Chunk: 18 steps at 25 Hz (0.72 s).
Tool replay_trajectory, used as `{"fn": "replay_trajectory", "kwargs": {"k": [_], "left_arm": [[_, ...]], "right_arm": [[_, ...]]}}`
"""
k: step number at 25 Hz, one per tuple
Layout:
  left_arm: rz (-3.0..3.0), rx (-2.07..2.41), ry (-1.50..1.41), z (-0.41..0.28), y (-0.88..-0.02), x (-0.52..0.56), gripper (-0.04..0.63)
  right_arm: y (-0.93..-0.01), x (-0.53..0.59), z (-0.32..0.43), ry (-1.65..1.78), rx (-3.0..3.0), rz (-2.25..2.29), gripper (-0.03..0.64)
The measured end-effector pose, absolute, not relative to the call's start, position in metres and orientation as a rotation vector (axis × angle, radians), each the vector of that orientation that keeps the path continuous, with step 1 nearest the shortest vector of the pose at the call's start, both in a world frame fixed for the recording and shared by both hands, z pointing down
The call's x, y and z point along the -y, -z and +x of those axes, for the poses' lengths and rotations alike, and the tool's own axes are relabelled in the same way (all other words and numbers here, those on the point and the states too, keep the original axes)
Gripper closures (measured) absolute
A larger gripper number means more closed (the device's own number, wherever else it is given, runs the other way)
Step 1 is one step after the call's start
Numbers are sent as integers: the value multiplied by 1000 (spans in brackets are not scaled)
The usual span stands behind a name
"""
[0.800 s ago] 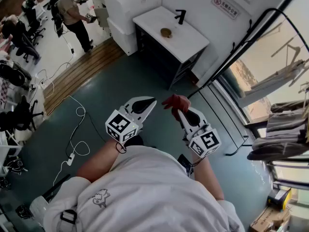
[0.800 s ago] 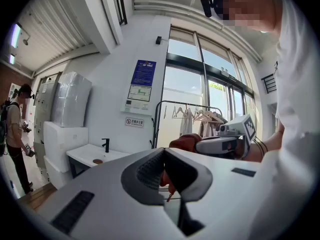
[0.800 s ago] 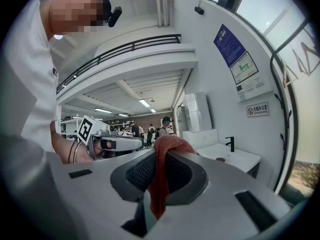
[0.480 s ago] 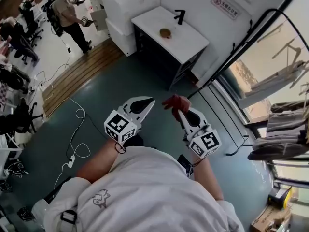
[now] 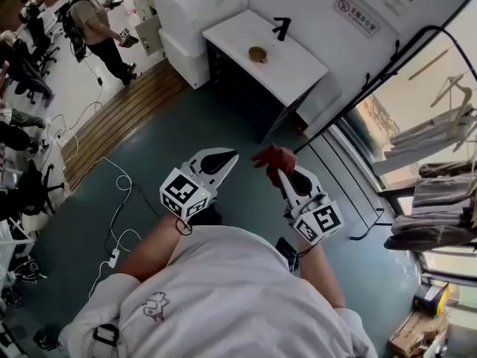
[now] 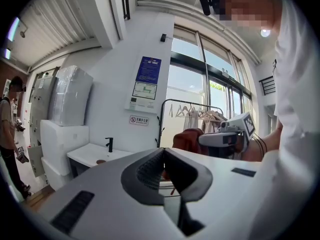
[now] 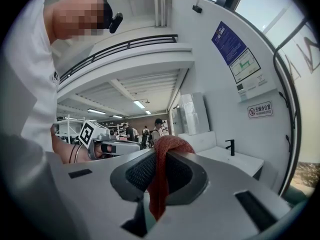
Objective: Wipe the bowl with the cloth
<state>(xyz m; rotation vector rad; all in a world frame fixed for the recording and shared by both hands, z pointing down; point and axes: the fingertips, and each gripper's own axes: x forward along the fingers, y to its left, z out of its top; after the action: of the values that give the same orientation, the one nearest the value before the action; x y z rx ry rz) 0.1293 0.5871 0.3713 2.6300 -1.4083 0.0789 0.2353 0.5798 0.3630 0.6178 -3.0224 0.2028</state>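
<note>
- The right gripper [image 7: 161, 156] is clamping the red cloth [image 5: 274, 157] between its jaws. A wad is bulging past the tips and a strip is hanging down behind the pads.
- The left gripper [image 6: 164, 153] is closed tight, with nothing between its jaws.
- The person is holding both grippers roughly level in front of the chest, near each other, with elbows bent and tips pointing toward the counter [image 5: 298, 66].
- The bowl [image 5: 258, 53], small and brown, is sitting on that white counter near the black tap [image 5: 281, 27], well apart from both grippers across the floor.
- Judging from this, the cloth is being carried over and no wiping is under way yet.
- Doing it well likely means gripping the cloth firmly while walking up. The left jaws then open to steady the bowl's rim, so the soft wad, not the hard tips, meets the bowl.
</note>
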Motion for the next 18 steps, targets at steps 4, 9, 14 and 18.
{"fn": "replay_trajectory", "kwargs": {"k": [4, 9, 14, 18], "left_arm": [[2629, 1354, -61, 98, -368, -568, 581], [2703, 1363, -172, 50, -365, -550, 581], [2709, 1364, -165, 13, -363, -531, 581], [2682, 1358, -136, -3, -363, -511, 581]], "right_arm": [[-358, -560, 198, -194, 3007, 666, 565], [-358, -537, 153, -191, 2984, 706, 565], [-356, -516, 117, -186, 2977, 716, 565], [-355, -497, 100, -234, 2992, 694, 565]]}}
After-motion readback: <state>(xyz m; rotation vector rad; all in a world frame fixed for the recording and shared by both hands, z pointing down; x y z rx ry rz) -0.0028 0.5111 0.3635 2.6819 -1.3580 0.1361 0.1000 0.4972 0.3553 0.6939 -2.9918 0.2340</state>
